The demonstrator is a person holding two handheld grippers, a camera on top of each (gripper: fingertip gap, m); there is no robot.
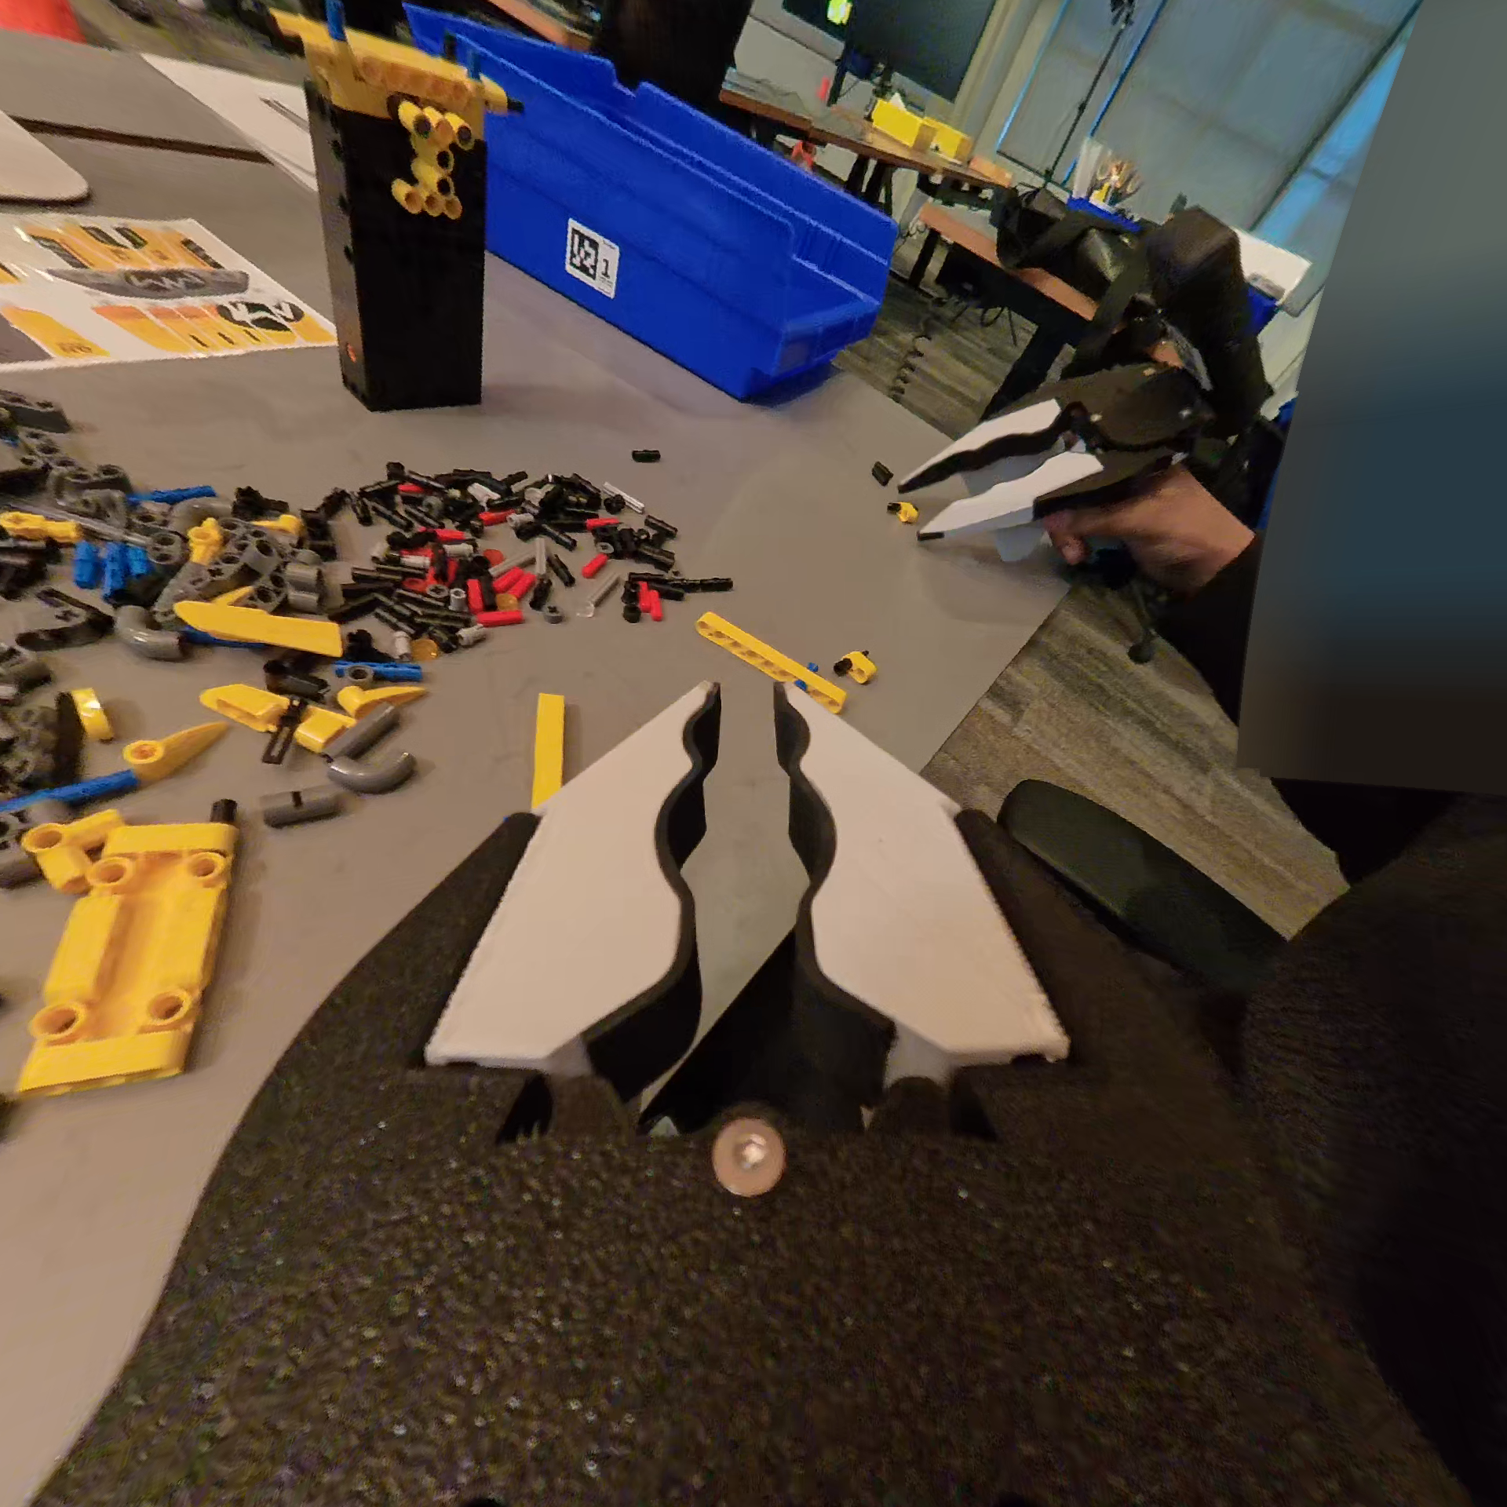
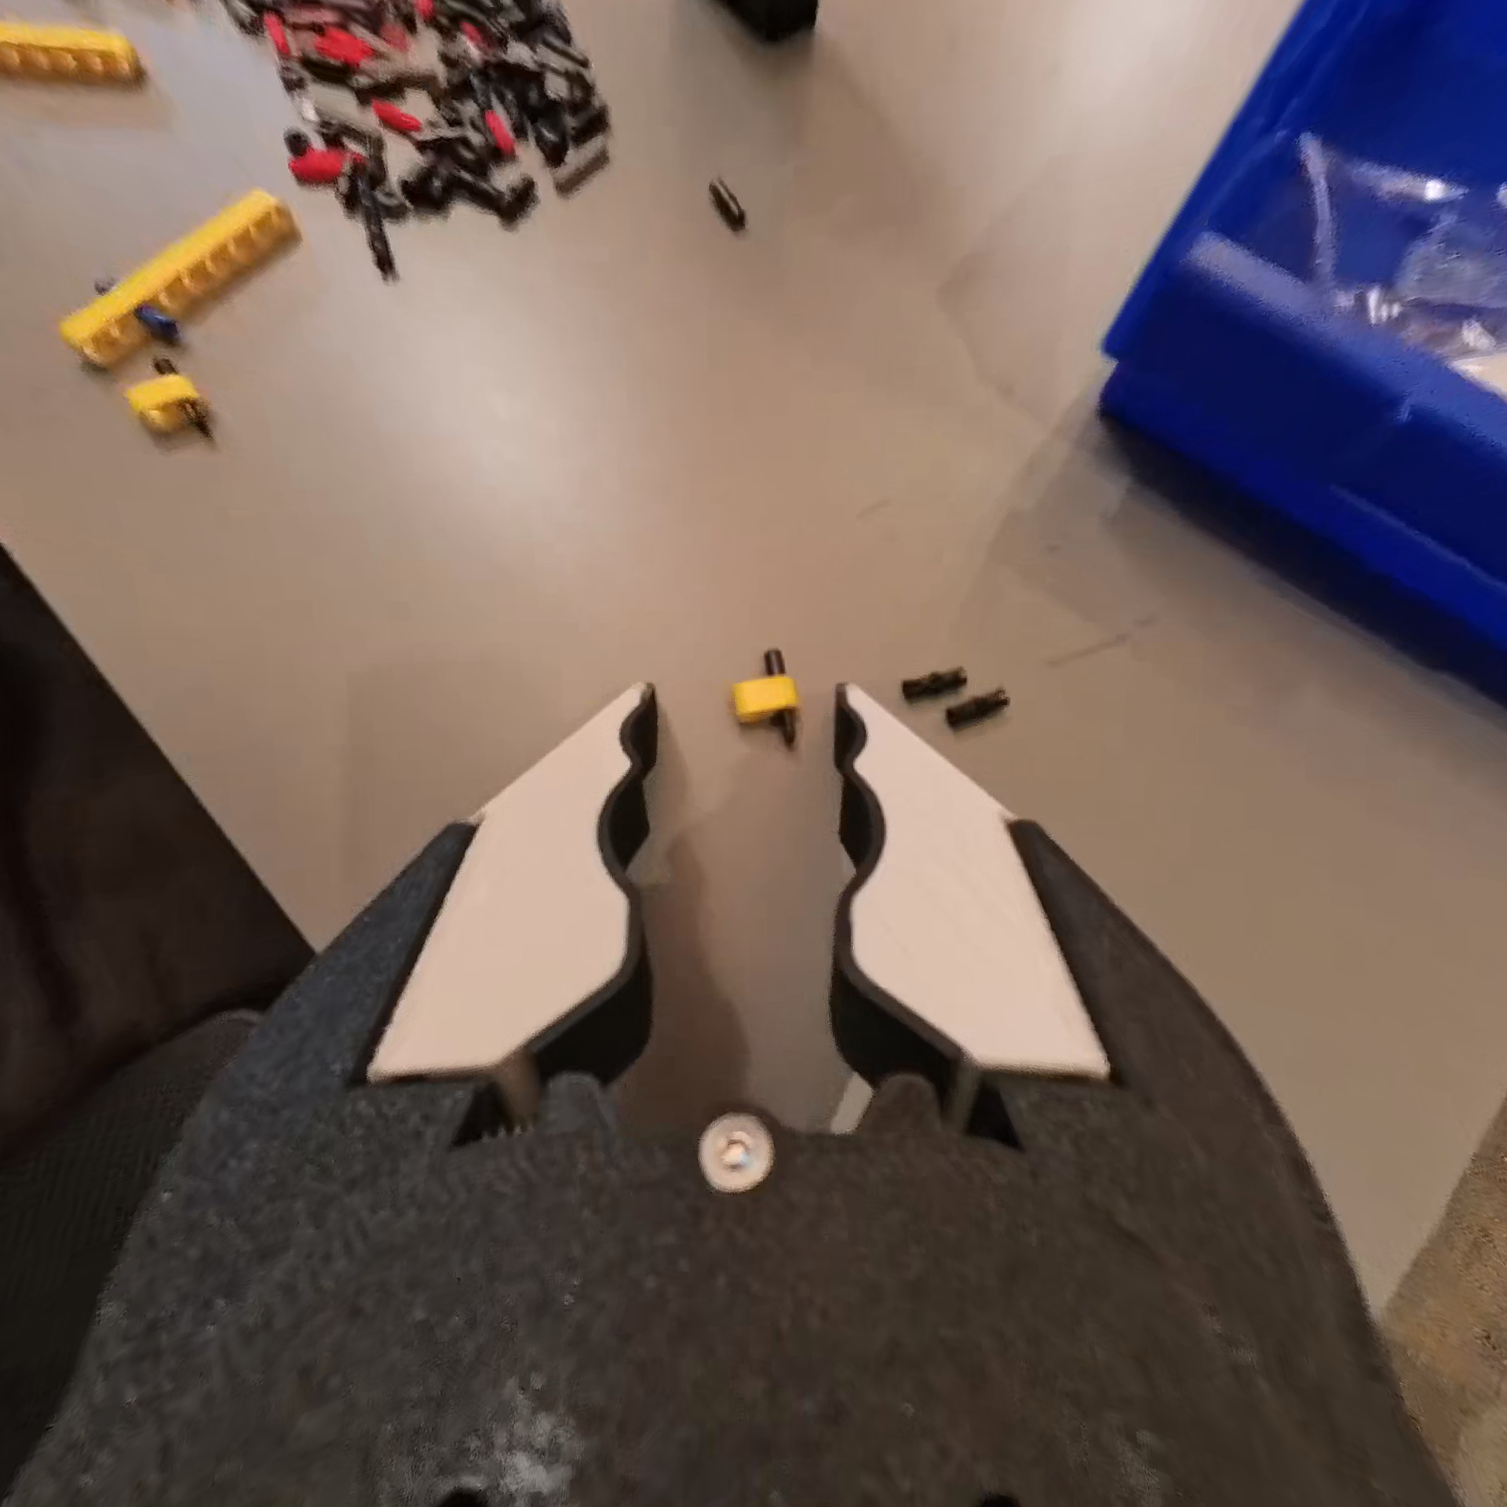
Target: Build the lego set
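Note:
My left gripper point(image 1: 746, 693) is open a narrow way and empty, low over the grey table point(image 1: 571, 424) near its front edge. Just ahead of its tips lie a long yellow beam point(image 1: 771, 660) and a small yellow piece with a black pin point(image 1: 856, 666). A flat yellow strip point(image 1: 548, 746) lies to its left. My right gripper point(image 2: 746, 693) is open wide and empty, also seen in the left wrist view point(image 1: 909, 510). A small yellow connector on a black pin point(image 2: 765, 700) lies on the table between its fingertips. Two black pins point(image 2: 954, 693) lie just right of it.
A blue bin point(image 1: 693, 212) holding clear bags stands at the back right. A black and yellow built tower point(image 1: 399, 245) stands behind a pile of black and red pins point(image 1: 506, 554). Yellow, grey and blue parts, a yellow panel point(image 1: 130, 954) and a printed sheet point(image 1: 147, 285) lie left. The left gripper's tips are roughly 30 centimetres from the right gripper's.

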